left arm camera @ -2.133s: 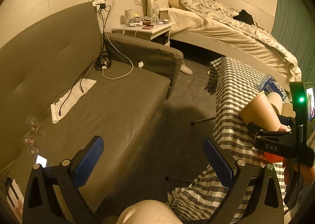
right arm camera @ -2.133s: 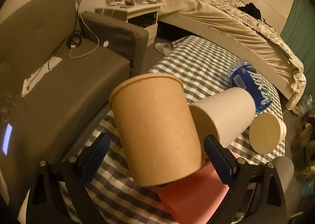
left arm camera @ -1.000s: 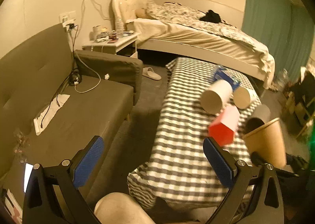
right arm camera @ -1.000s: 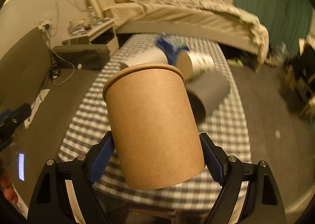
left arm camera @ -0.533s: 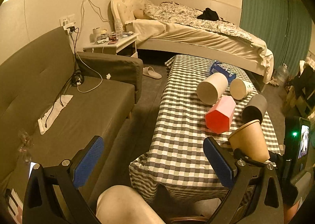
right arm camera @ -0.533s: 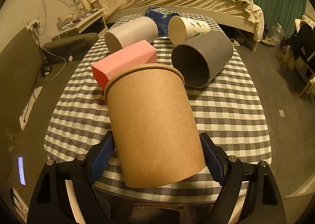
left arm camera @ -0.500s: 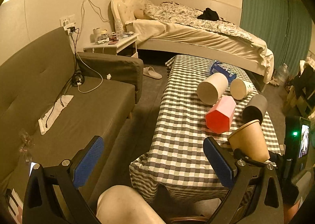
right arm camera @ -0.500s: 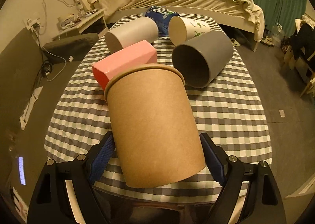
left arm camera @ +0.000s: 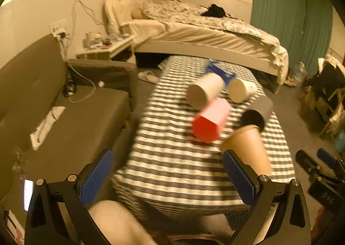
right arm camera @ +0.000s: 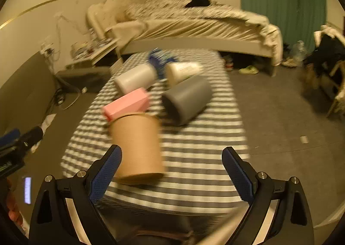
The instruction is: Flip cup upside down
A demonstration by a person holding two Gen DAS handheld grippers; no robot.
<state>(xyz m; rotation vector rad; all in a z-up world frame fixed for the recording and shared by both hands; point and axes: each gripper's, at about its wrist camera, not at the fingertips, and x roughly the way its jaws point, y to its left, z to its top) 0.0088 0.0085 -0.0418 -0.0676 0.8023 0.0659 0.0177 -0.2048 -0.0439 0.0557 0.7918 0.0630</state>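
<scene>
Standing on the checked table [right arm camera: 194, 158], the brown paper cup [right arm camera: 138, 148] sits just ahead of the right gripper [right arm camera: 171, 169], beside its left finger; both that and the left gripper [left arm camera: 167, 177] are spread wide, empty

Both views are dim and have a strong yellow-orange tint, as from warm room light; the lamp itself is not in the frame. The fisheye lens bends the walls and the long cream-covered bed [left arm camera: 207, 36] into curves, and the corners of each frame are black. Motion blur is heavy: the grey-and-white checked tablecloth [left arm camera: 172, 158] is smeared into stripes, and the brown paper cup [right arm camera: 138, 148] has soft, doubled edges. The black gripper fingers with blue pads [right arm camera: 105, 169] in the lower part stay sharp. A small bright screen [right arm camera: 27, 190] glares at the lower left. Shadows under the cups are soft
</scene>
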